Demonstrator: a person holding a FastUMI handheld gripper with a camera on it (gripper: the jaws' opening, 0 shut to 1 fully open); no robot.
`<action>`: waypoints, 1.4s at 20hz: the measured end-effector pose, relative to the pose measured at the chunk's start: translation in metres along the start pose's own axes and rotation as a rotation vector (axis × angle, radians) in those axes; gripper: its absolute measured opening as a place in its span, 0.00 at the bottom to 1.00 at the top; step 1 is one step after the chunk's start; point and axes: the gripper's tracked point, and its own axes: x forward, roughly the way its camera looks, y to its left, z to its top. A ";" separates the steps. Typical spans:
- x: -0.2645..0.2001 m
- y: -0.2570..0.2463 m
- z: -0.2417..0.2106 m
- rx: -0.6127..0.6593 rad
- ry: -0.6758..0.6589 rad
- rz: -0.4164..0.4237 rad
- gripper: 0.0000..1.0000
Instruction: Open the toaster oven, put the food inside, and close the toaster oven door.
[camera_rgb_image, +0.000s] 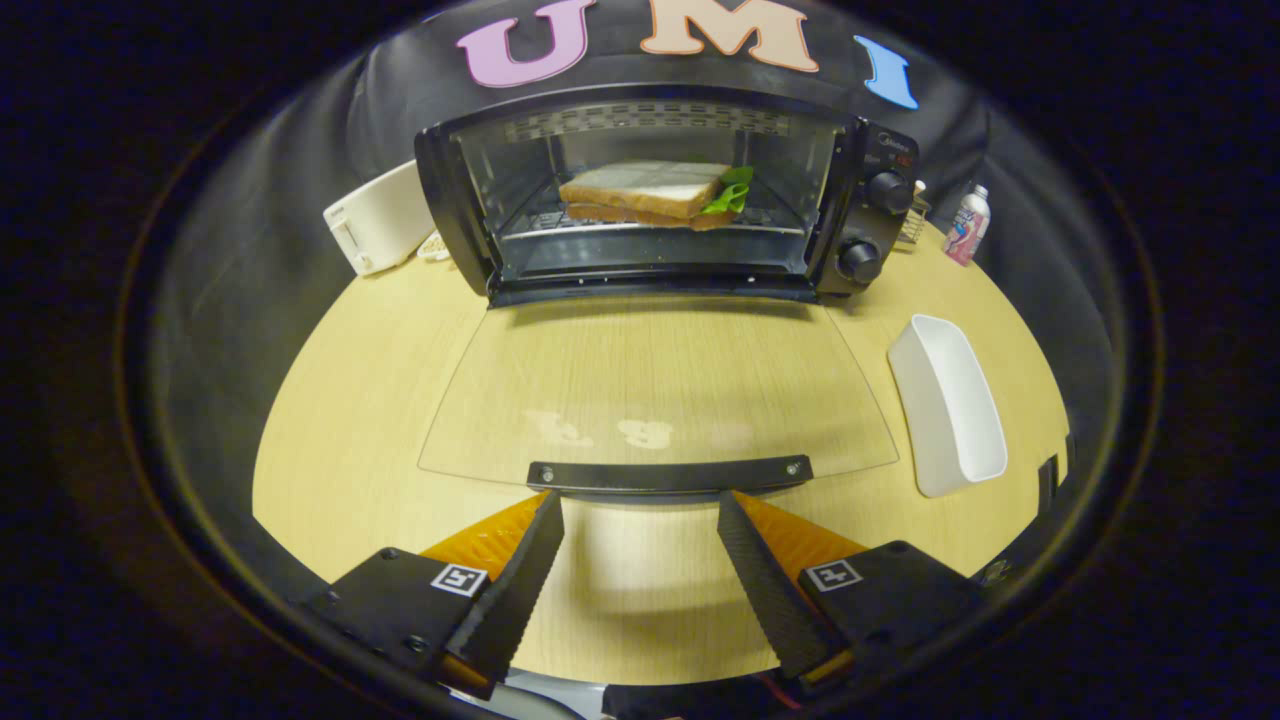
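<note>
My gripper (640, 510) hangs with fingers apart and empty, tips just short of the black bar handle (668, 473) on the clear glass door (660, 390), which lies flat open ahead. Beyond it, the sandwich with green lettuce (655, 193) sits on the rack inside the black toaster oven (660, 190). The glass looks slick and breakable, the hinge probably stiff; I'd lift by the rigid handle.

Sandwich (648, 192) inside toaster oven (660, 190); tray (948, 405) right of lowered door (655, 395).
</note>
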 end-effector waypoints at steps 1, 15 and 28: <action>0.000 0.000 0.000 -0.008 0.004 0.000 0.99; -0.046 0.005 0.064 -0.022 -0.117 -0.058 0.99; -0.064 0.011 0.161 -0.035 -0.365 -0.120 1.00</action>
